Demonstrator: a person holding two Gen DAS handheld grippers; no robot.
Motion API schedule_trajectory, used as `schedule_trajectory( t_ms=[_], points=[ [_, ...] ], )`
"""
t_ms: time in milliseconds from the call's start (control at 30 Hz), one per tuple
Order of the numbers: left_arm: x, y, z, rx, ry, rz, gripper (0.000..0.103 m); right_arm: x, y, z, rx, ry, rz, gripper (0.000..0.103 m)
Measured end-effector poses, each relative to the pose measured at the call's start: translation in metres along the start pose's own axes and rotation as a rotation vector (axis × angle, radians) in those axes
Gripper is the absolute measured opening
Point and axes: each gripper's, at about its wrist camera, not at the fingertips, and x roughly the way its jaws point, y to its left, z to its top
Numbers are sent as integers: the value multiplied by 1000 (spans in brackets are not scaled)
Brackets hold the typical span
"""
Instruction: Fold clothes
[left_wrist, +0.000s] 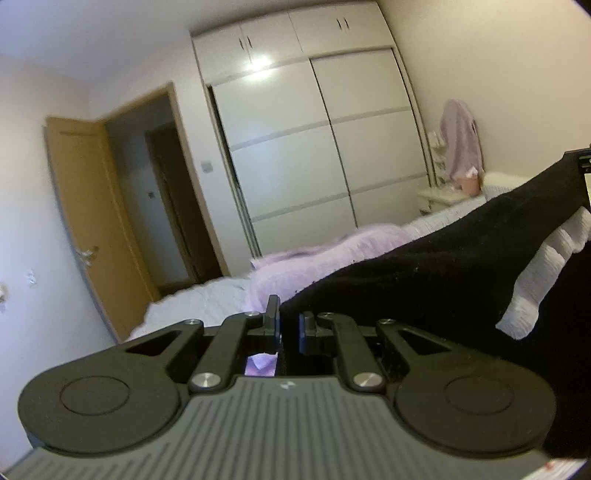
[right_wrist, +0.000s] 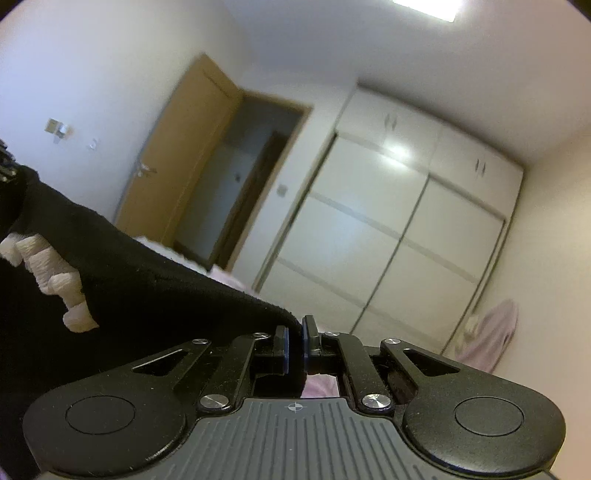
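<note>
A black garment with a white ribbed trim hangs stretched in the air between my two grippers. My left gripper is shut on one corner of it, and the cloth runs up to the right from its jaws. In the right wrist view the same black garment runs off to the left, with its white trim showing. My right gripper is shut on the other corner. The lower part of the garment is out of sight below both views.
A bed with a lilac cover lies below and ahead. Beyond it stand a white sliding wardrobe, an open wooden door and a nightstand with a pink cloth draped over something.
</note>
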Motion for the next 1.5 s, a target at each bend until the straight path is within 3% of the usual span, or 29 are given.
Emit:
schedule_trajectory(
  t_ms=[133,233,267,333,367,467,567,733,800,1000,1300,1333,1367,1400,1433,1467,1500],
  points=[
    [100,9,-12,-27,136,-79,9,70,-3,-4,45,143,12,2],
    [202,-1,-19,-41,273,-136,12,159,-10,-18,120,257,3,4],
    [245,-8,-22,-35,319,-157,18,198,-10,-26,144,328,10,9],
    [317,-21,-39,-46,427,-152,34,276,-9,-47,148,499,-21,39],
    [354,-27,-52,-35,478,-162,37,307,-5,-64,135,589,-36,55],
    [416,-36,-98,9,590,-111,34,352,7,-119,174,727,-73,55],
    [422,-26,-147,-47,650,-139,34,337,9,-169,337,758,-48,55],
    [400,-43,-220,-74,747,-199,33,337,24,-200,406,821,61,55],
    [394,-55,-238,-77,747,-228,33,334,33,-219,410,835,90,55],
    [419,-88,-253,-48,685,-281,33,375,50,-270,348,808,161,54],
    [531,-122,-256,13,663,-258,39,502,51,-317,147,681,274,54],
    [542,-125,-260,27,668,-246,38,517,53,-323,133,687,287,54],
    [550,-127,-264,37,672,-248,28,528,55,-329,120,693,293,54],
    [556,-128,-267,49,684,-256,14,538,56,-335,112,693,302,45],
    [562,-130,-270,68,695,-268,5,546,56,-340,128,688,344,28],
    [566,-129,-271,92,692,-265,5,553,53,-345,158,701,394,2],
    [568,-126,-270,108,679,-265,5,558,50,-348,184,707,408,1]
  ],
)
